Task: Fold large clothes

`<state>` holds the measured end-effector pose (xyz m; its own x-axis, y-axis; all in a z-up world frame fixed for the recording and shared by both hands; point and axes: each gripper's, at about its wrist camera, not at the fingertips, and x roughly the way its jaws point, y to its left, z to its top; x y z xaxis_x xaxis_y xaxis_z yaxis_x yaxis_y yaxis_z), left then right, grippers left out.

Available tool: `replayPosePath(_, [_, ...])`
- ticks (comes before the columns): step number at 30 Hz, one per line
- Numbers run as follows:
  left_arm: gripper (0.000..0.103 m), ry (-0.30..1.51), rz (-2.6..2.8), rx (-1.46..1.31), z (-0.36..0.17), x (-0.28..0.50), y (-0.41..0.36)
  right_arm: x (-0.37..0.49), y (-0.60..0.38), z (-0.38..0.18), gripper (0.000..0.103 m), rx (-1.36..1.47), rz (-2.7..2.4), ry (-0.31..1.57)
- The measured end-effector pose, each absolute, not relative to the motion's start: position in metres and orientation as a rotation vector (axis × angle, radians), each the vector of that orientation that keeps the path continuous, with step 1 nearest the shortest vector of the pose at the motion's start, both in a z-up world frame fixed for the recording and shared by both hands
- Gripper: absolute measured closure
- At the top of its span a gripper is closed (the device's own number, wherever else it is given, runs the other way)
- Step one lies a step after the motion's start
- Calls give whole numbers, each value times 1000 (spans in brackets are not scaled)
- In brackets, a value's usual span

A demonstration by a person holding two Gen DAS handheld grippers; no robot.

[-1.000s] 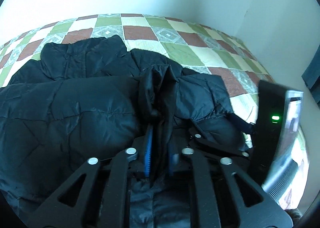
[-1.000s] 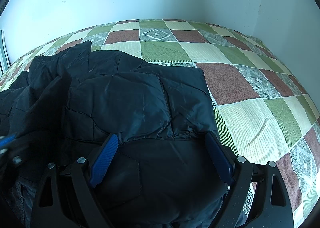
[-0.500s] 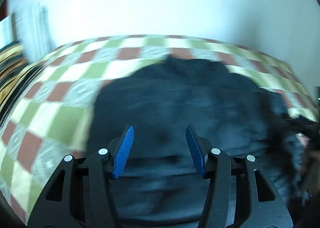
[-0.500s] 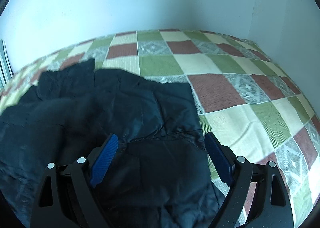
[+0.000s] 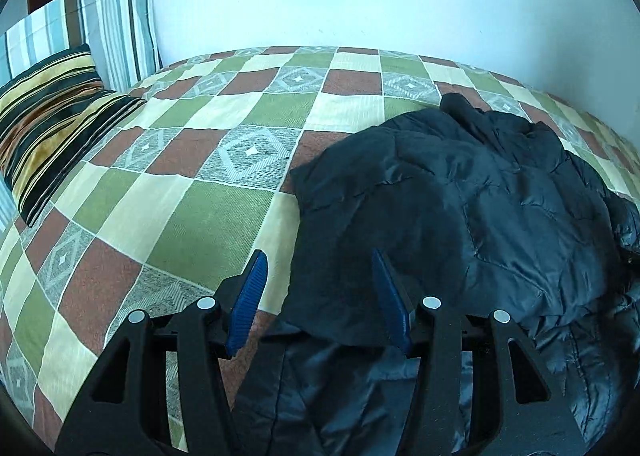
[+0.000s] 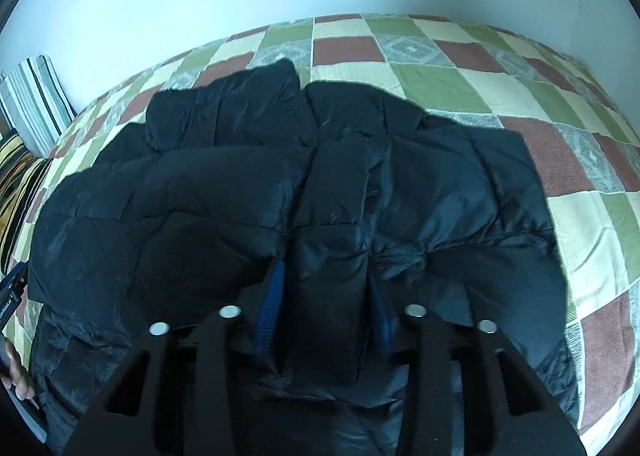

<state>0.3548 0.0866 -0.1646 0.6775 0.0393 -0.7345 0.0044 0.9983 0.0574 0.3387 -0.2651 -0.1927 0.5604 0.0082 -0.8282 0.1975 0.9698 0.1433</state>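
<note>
Left gripper (image 5: 318, 298) now off jacket (image 6: 304, 208), right gripper (image 6: 326, 308) newly clamped on it

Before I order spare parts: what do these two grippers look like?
Both match: the left gripper and right gripper have black linkage arms with triangular cutouts, round silver pivot pins and ribbed blue pads. No cables or markings show.

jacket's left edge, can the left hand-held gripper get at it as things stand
Probably yes. The left hand-held gripper is open, and the black jacket's edge lies on the checked bedspread between its blue fingers, nothing covering it.
</note>
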Motion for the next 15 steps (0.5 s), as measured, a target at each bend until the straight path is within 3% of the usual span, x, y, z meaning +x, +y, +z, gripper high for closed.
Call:
replayPosePath(2, [49, 814, 19, 60, -164, 356, 85, 335, -262, -188, 90, 199, -118, 944])
replayPosePath(4, [48, 797, 14, 67, -163, 358, 83, 331, -265, -183, 92, 182, -145, 923])
replayPosePath(15, [42, 917, 30, 134, -206, 386, 74, 340, -271, -220, 91, 130, -166, 998])
